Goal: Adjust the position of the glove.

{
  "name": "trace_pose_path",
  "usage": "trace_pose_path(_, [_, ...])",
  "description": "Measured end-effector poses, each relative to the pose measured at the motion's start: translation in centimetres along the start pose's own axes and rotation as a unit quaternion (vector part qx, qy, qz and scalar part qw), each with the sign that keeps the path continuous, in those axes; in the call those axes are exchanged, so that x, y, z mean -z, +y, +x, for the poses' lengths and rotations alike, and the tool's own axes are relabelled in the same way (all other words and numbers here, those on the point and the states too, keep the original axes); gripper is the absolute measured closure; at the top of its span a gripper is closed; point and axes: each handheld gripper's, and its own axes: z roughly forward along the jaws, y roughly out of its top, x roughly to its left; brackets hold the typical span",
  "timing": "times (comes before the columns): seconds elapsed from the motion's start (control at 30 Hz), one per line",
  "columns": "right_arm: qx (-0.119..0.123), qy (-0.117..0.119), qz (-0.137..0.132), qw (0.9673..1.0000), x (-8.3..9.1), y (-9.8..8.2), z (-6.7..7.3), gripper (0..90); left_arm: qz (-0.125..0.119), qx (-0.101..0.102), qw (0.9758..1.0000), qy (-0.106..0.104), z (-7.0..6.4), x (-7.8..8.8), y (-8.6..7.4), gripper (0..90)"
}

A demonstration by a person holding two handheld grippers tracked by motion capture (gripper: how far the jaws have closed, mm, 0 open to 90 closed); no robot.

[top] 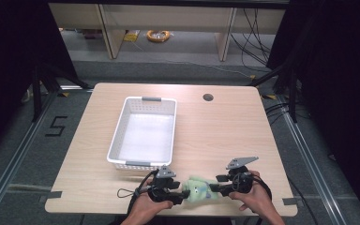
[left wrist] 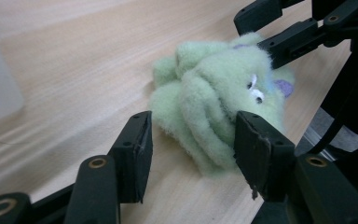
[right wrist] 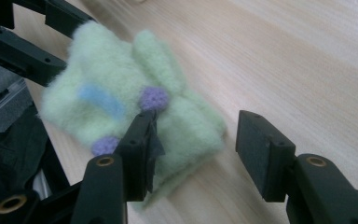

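Basket (top: 122, 125) holds nothing

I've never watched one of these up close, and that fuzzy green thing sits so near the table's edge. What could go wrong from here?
The green fleece item lies bunched near the table's front edge, so a nudge might push it off. The left gripper and right gripper both stand open around it from opposite sides; closing now might catch only loose fluff, and it may slip free. The white basket sits some way off, so a weak grip could drop it.
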Motion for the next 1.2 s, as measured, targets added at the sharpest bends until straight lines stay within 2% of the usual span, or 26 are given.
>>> trace_pose_path(0.03, [-0.002,0.000,0.003,1.0000,-0.1,-0.1,-0.1,49.7,-0.003,0.007,1.0000,-0.002,-0.1,-0.2,0.0,47.1])
trace_pose_path(0.07, [-0.001,0.002,0.002,1.0000,-0.2,-0.1,-0.2,50.6,0.008,0.004,1.0000,-0.001,0.0,-0.3,0.0,47.1])
trace_pose_path(0.1, [-0.010,0.001,0.001,0.9999,-0.3,-0.2,-0.2,51.7,0.008,0.008,0.9999,-0.011,0.1,-0.5,0.0,47.6])
trace_pose_path(0.2, [-0.020,0.014,0.002,0.9997,-0.5,-0.4,-0.3,53.0,0.015,0.012,0.9997,-0.016,0.2,-1.0,0.0,49.9])
trace_pose_path(0.23, [-0.026,0.006,0.002,0.9996,-0.5,-0.5,-0.3,53.5,0.018,0.010,0.9997,-0.014,0.2,-1.0,0.0,50.5])
trace_pose_path(0.33, [-0.037,0.021,0.000,0.9991,-0.7,-0.7,-0.7,53.5,0.023,0.008,0.9995,-0.020,0.2,-1.4,0.1,51.9])
trace_pose_path(0.4, [-0.057,0.033,-0.001,0.9978,-0.8,-0.8,-0.9,54.6,0.026,0.016,0.9993,-0.023,0.2,-1.6,0.0,52.2])
trace_pose_path(0.43, [-0.066,0.040,-0.001,0.9970,-0.9,-0.9,-0.9,55.1,0.029,0.013,0.9992,-0.026,0.3,-1.7,0.0,52.5])
trace_pose_path(0.47, [-0.060,0.040,-0.004,0.9974,-0.9,-1.0,-1.1,55.1,0.031,0.012,0.9991,-0.027,0.3,-1.7,0.0,53.1])
trace_pose_path(0.5, [-0.073,0.042,-0.001,0.9965,-1.0,-1.0,-0.9,55.9,0.032,0.010,0.9991,-0.028,0.3,-1.7,0.1,53.8])
trace_pose_path(0.53, [-0.065,0.043,-0.005,0.9969,-1.0,-1.0,-1.2,56.9,0.032,0.009,0.9992,-0.024,0.1,-1.7,0.1,54.7])
trace_pose_path(0.57, [-0.080,0.055,-0.001,0.9952,-1.0,-1.1,-1.1,57.9,0.031,0.007,0.9990,-0.031,0.2,-1.8,0.1,56.0])
trace_pose_path(0.63, [-0.077,0.069,-0.008,0.9946,-1.2,-1.1,-1.2,58.8,0.035,0.003,0.9990,-0.027,0.1,-1.8,0.0,58.2])
trace_pose_path(0.67, [-0.078,0.071,-0.008,0.9944,-1.2,-1.1,-1.3,59.4,0.035,0.006,0.9989,-0.030,0.1,-1.8,0.0,59.6])
trace_pose_path(0.7, [-0.075,0.064,-0.006,0.9951,-1.1,-1.1,-1.3,60.2,0.033,0.008,0.9985,-0.043,0.3,-1.9,0.0,61.6])
trace_pose_path(0.77, [-0.081,0.067,-0.006,0.9944,-1.2,-1.2,-1.3,61.7,0.029,0.016,0.9983,-0.048,0.3,-2.0,-0.1,64.1])
trace_pose_path(0.8, [-0.084,0.073,-0.004,0.9938,-1.2,-1.2,-1.3,62.6,0.027,0.016,0.9982,-0.052,0.3,-2.0,-0.1,65.3])
trace_pose_path(0.83, [-0.096,0.086,-0.004,0.9916,-1.2,-1.2,-1.3,64.8,0.026,0.017,0.9981,-0.054,0.3,-2.0,-0.2,66.8])
trace_pose_path(0.87, [-0.079,0.085,-0.010,0.9932,-1.3,-1.3,-1.6,65.8,0.027,0.015,0.9980,-0.056,0.4,-2.0,-0.2,67.6])
trace_pose_path(0.9, [-0.079,0.087,-0.011,0.9931,-1.3,-1.3,-1.6,67.4,0.025,0.015,0.9984,-0.047,0.2,-1.9,-0.2,68.5])
trace_pose_path(0.93, [-0.074,0.088,-0.013,0.9932,-1.3,-1.3,-1.6,69.0,0.020,0.015,0.9984,-0.050,0.2,-2.0,-0.3,69.8])
trace_pose_path(1.0, [-0.072,0.087,-0.017,0.9935,-1.3,-1.3,-1.5,71.1,0.027,0.010,0.9980,-0.056,0.2,-1.9,-0.2,71.5])
trace_pose_path(1.03, [-0.069,0.094,-0.016,0.9931,-1.3,-1.3,-1.5,72.0,0.022,0.012,0.9983,-0.052,0.1,-1.9,-0.3,72.2])
trace_pose_path(1.07, [-0.069,0.093,-0.017,0.9931,-1.3,-1.3,-1.5,72.7,0.025,0.007,0.9980,-0.057,0.2,-1.9,-0.2,72.8])
trace_pose_path(1.13, [-0.066,0.084,-0.019,0.9941,-1.2,-1.3,-1.4,73.9,0.020,0.006,0.9984,-0.053,0.1,-1.8,-0.3,74.2])
trace_pose_path(1.2, [-0.062,0.092,-0.021,0.9936,-1.1,-1.3,-1.4,74.7,0.020,-0.002,0.9984,-0.052,0.0,-1.7,-0.3,75.3])
